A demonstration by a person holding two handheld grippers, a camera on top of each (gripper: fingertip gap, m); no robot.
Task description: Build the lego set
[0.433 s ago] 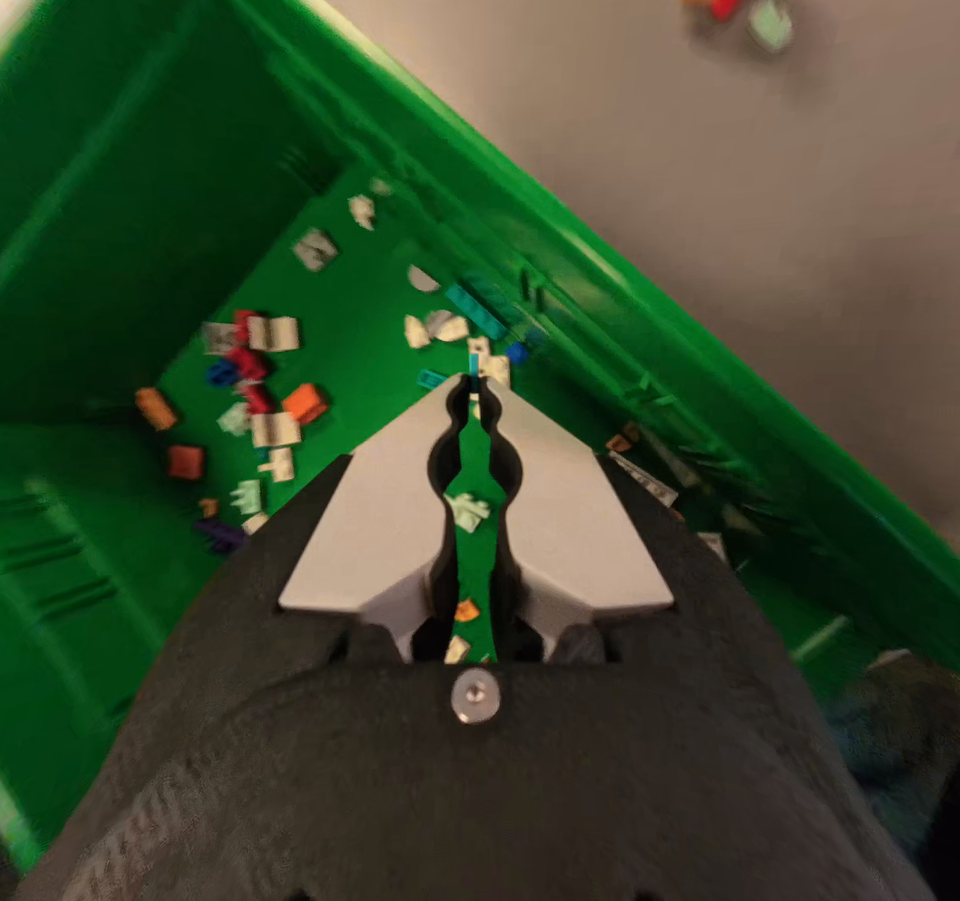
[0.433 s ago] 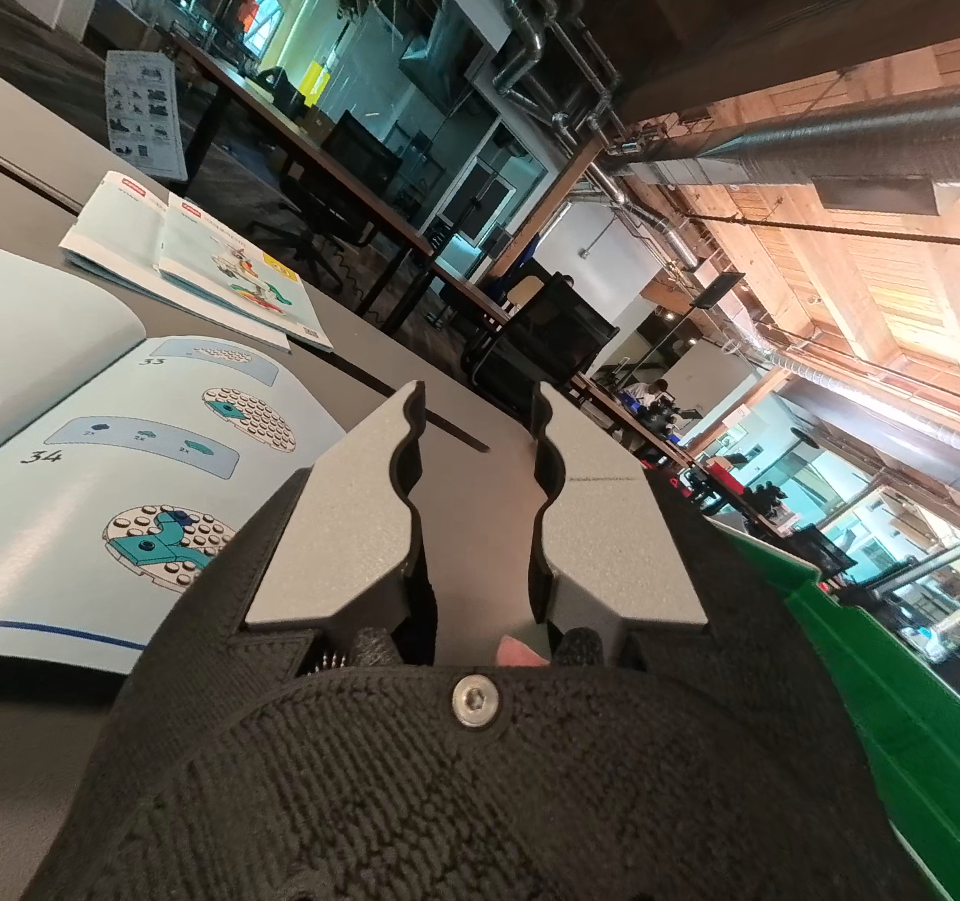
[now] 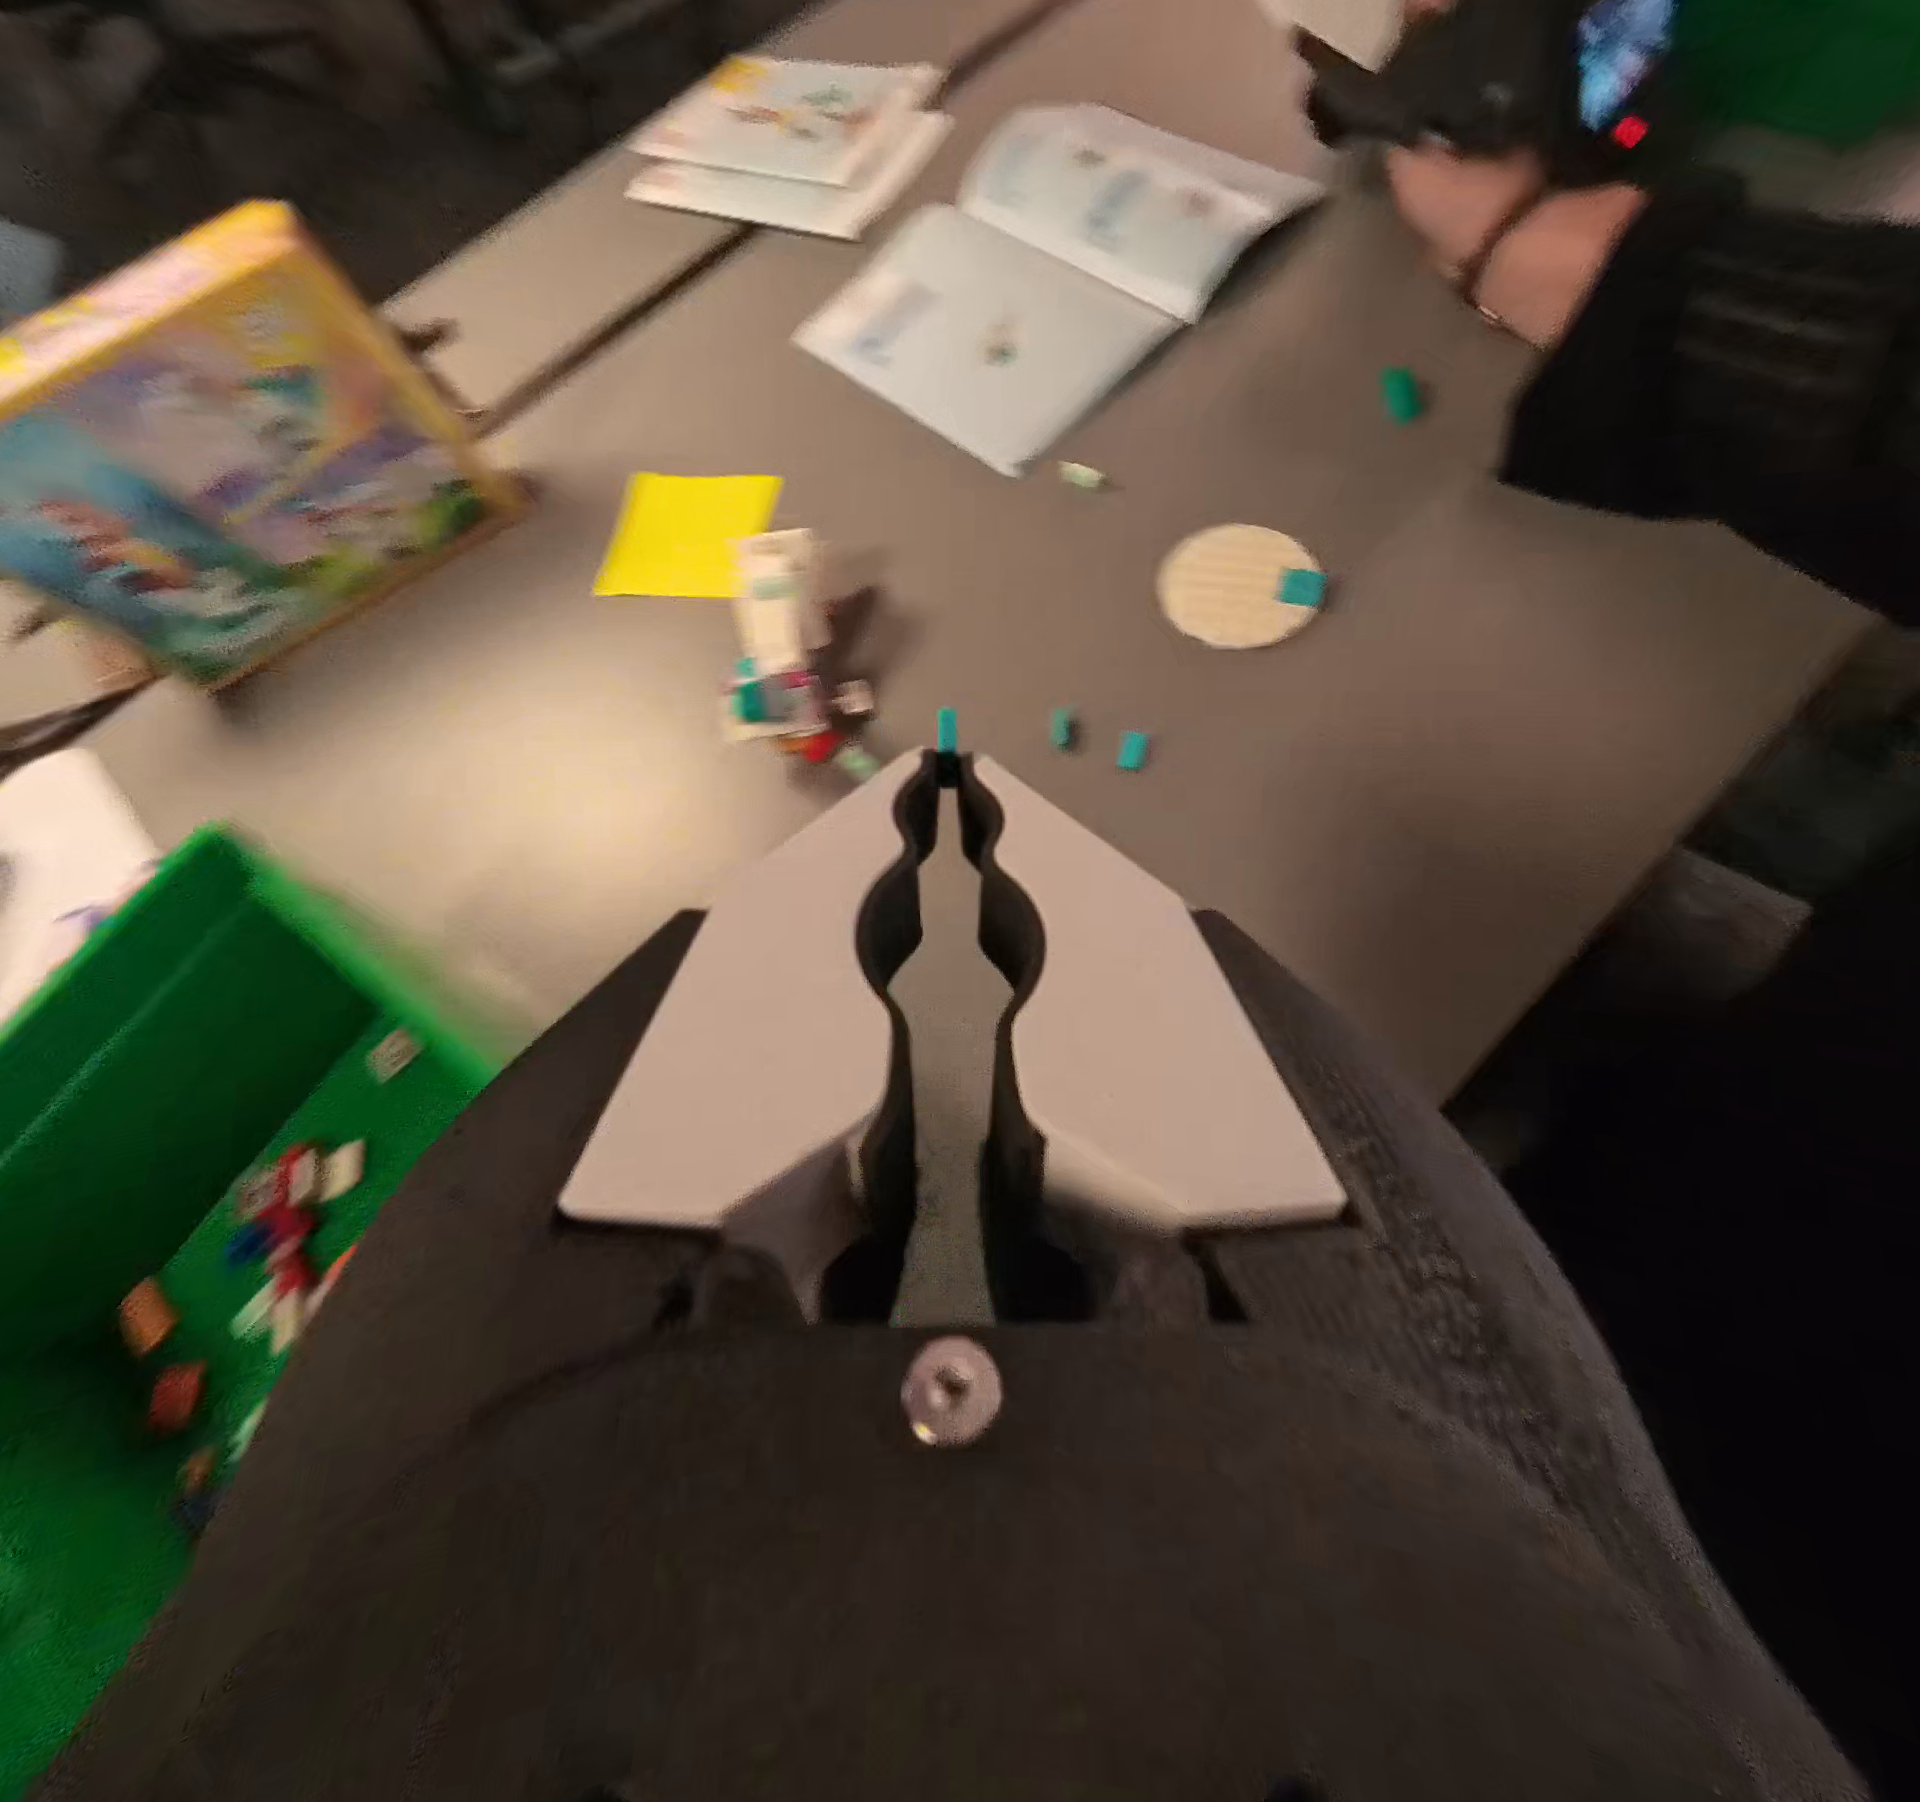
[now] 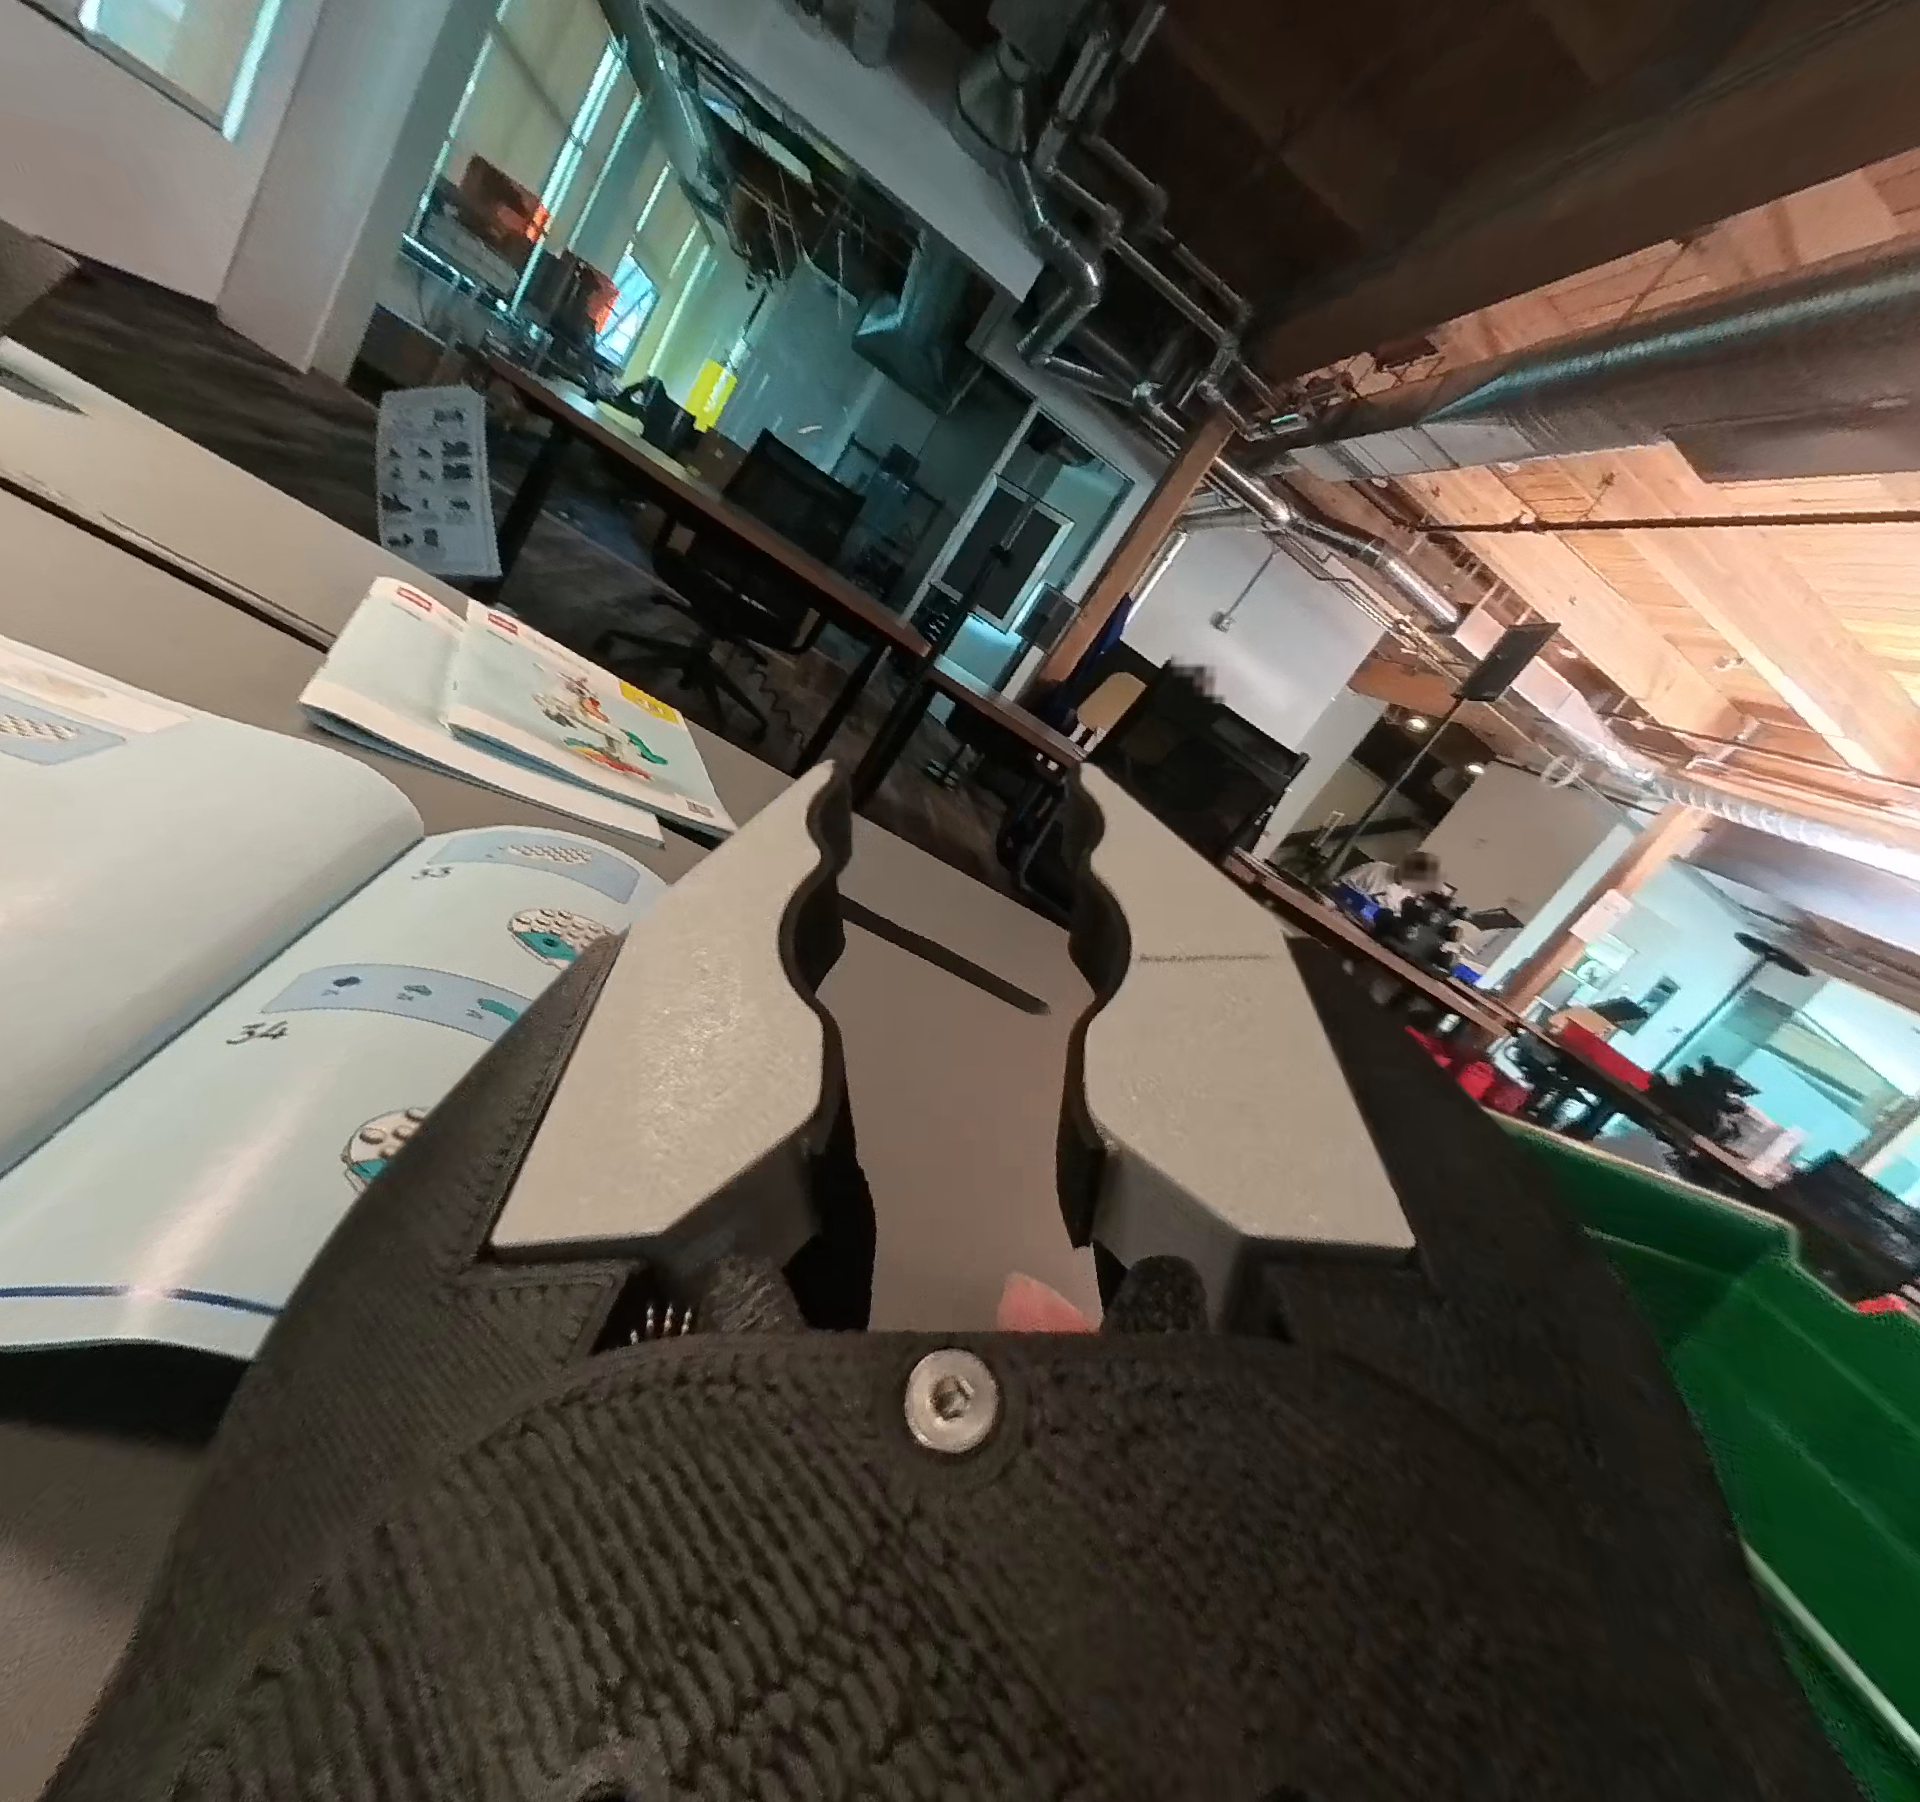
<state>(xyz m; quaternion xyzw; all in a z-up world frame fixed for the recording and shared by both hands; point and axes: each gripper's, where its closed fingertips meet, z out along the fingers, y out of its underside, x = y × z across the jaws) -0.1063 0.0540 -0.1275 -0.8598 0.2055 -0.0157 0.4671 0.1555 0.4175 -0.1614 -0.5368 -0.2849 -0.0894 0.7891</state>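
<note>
My left gripper is shut on a small teal piece and holds it above the grey table. A round tan plate with a teal brick on its edge lies ahead to the right. Two loose teal pieces lie just right of my fingertips, another farther off. A small partly built model stands ahead to the left. My right gripper is open and empty, resting low by the open instruction booklet; it also shows far off in the left wrist view.
The green bin of loose bricks is at my lower left; its wall shows in the right wrist view. The set's box and a yellow paper lie left. Closed booklets lie farther back. A person's arm is at the right. Spacing between my two grippers at the tips: around 45 cm. From my left tips it is roughly 25 cm to the round tan plate; from my right, 30 cm.
My left gripper has lifted out of the green bin with the teal piece and swung over the table. My right gripper has shifted only slightly and stays open.
</note>
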